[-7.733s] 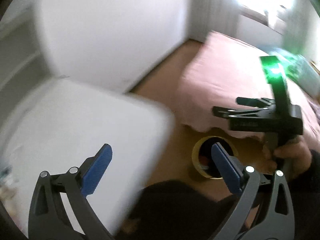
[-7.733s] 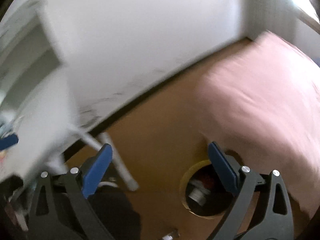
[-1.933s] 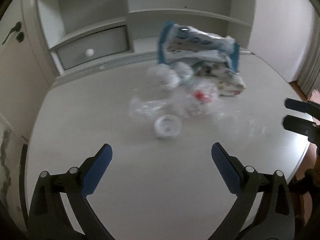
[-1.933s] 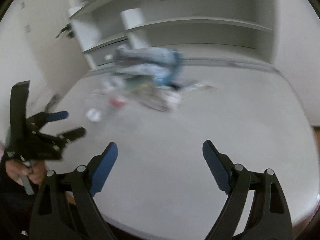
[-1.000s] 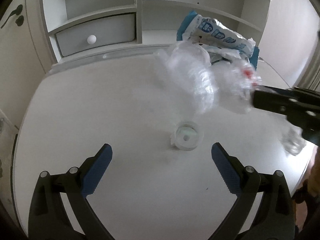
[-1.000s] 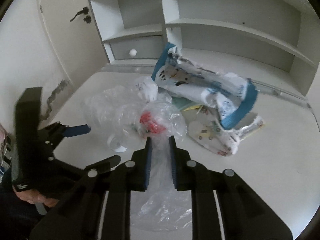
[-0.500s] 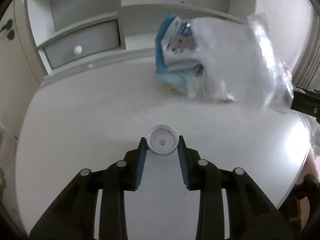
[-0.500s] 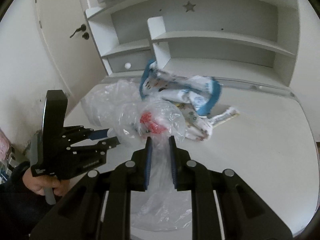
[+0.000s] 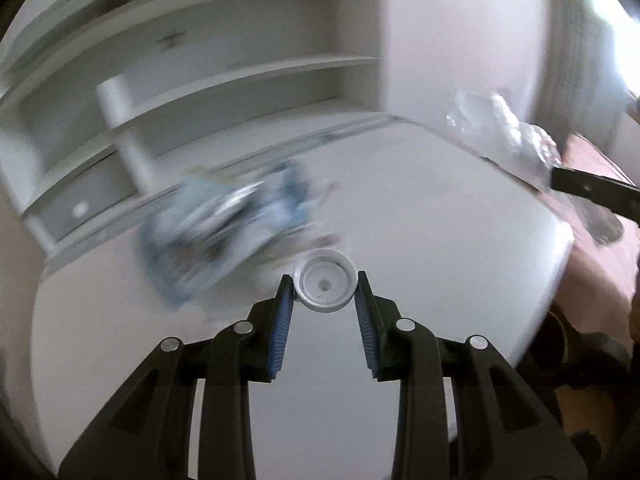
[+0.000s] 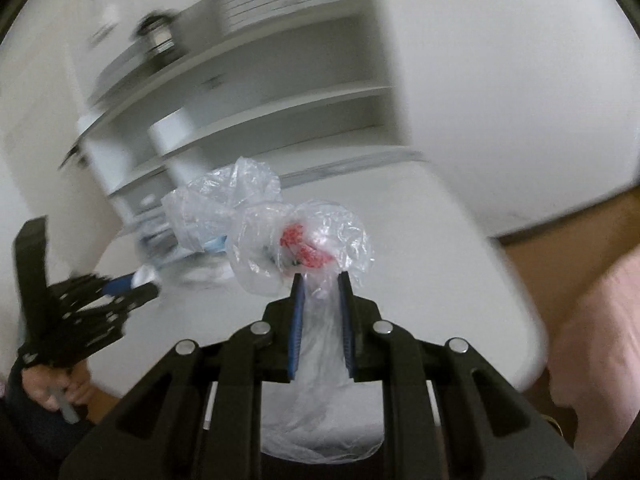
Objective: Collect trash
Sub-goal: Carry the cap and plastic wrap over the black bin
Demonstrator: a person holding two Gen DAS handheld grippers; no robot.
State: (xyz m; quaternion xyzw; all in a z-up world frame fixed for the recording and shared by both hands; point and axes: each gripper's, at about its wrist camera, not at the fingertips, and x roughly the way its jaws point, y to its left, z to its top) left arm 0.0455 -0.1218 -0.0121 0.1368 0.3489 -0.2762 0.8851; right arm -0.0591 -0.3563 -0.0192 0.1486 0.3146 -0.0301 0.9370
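My left gripper point(image 9: 324, 280) is shut on a small white plastic lid point(image 9: 325, 286), held above the white table point(image 9: 440, 220). My right gripper point(image 10: 320, 282) is shut on a crumpled clear plastic bag point(image 10: 304, 240) with red print inside, lifted off the table point(image 10: 420, 240). The bag also shows at the right edge of the left wrist view point(image 9: 504, 132), with the right gripper's black body beside it. The left gripper shows at the left of the right wrist view point(image 10: 140, 284). A blurred blue-and-white wrapper pile point(image 9: 224, 224) lies on the table behind the lid.
White shelves with a drawer point(image 9: 160, 128) stand behind the table. A pink bed point(image 10: 600, 320) and brown floor point(image 10: 568, 236) lie to the right of the table. A dark round bin rim point(image 9: 560, 340) shows low at the right.
Both grippers have swung to the right with their loads; the views are blurred. The lid and the bag stay gripped. The wrapper pile now sits left of the lid.
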